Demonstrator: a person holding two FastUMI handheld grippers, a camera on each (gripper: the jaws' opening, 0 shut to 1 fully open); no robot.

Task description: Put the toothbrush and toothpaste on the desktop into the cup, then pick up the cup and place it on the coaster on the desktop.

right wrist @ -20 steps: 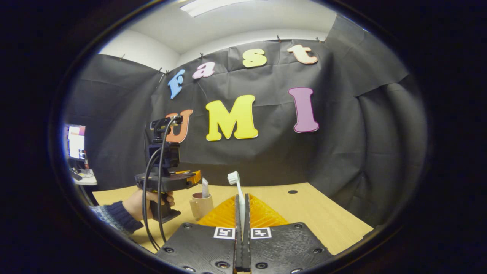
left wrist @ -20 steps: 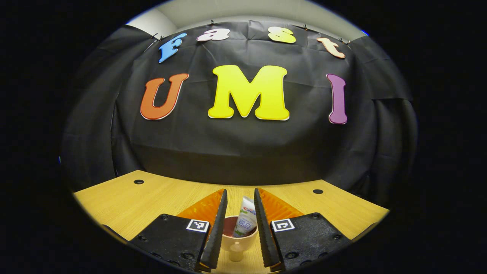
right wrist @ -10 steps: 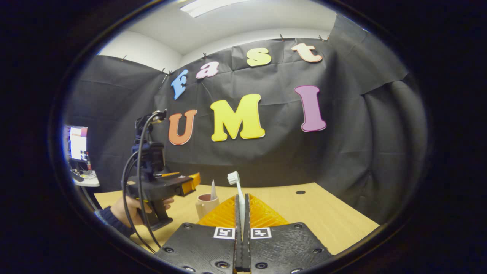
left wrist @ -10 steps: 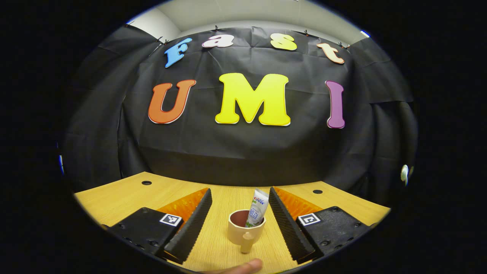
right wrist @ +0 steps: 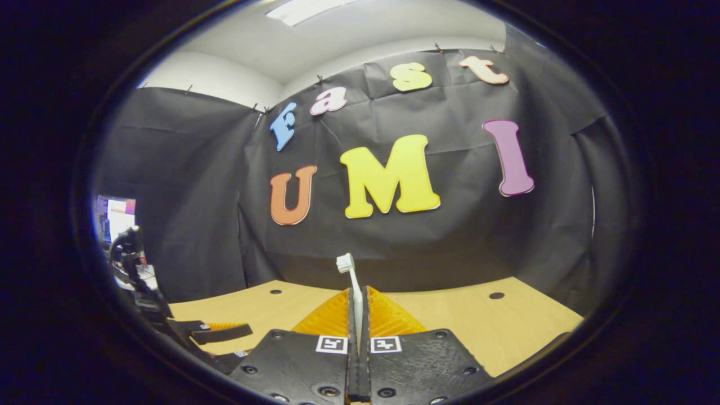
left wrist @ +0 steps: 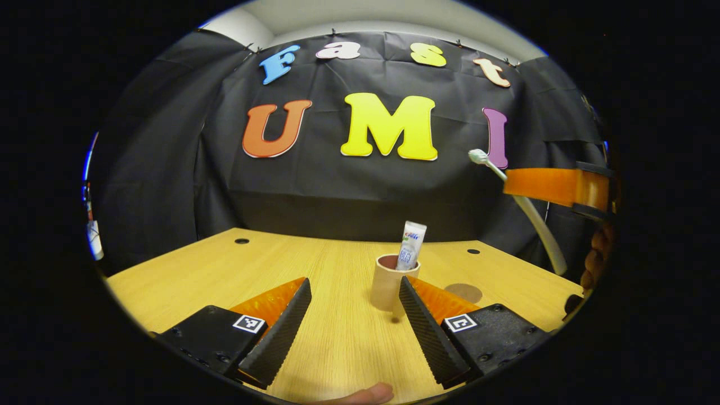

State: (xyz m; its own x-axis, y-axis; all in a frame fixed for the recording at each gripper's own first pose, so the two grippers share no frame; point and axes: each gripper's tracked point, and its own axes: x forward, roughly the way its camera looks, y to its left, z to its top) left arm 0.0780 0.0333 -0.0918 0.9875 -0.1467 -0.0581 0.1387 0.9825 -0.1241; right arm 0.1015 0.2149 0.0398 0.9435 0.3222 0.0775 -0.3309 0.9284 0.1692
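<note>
Left gripper view: the left gripper (left wrist: 349,332) is now drawn back from the cup (left wrist: 388,287), jaws wide and empty. The toothpaste (left wrist: 412,253) is left standing in it, the coaster (left wrist: 464,292) just right; far right, the toothbrush (left wrist: 529,216) is carried in.

Right gripper view: the right gripper (right wrist: 358,337) is seen clamped on the toothbrush (right wrist: 351,281), held upright above the surface (right wrist: 506,326). The cup has slipped out of frame, so the drop is judged next.

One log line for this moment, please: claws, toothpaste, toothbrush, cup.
left claw open, clear of beige cup | white toothpaste tube standing in cup | right claw shut on white toothbrush | round brown coaster bare
</note>
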